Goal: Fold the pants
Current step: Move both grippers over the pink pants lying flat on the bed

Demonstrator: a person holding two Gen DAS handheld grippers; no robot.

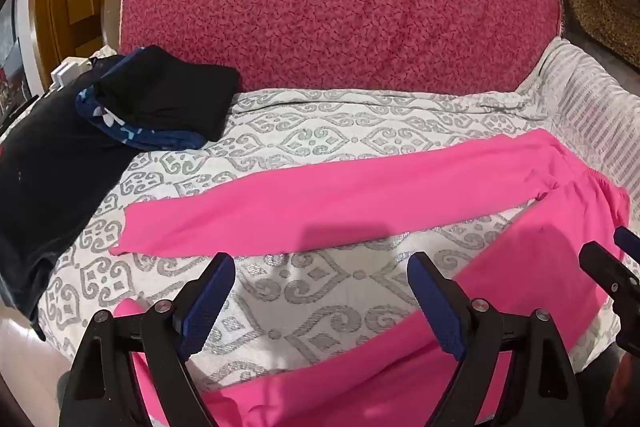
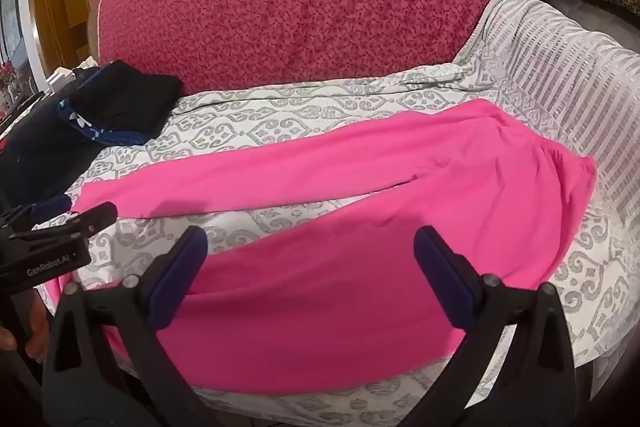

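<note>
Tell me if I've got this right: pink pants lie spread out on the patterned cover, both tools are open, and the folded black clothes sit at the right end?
Not quite: the folded black clothes sit at the left end, as the left wrist view shows. The pink pants do lie spread on the patterned cover, and the left tool and right tool are open.

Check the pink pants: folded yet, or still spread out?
Spread, not folded. The pink pants lie flat on the patterned bedspread, legs splayed in a V with bedspread showing between them; no layer is doubled over.
</note>
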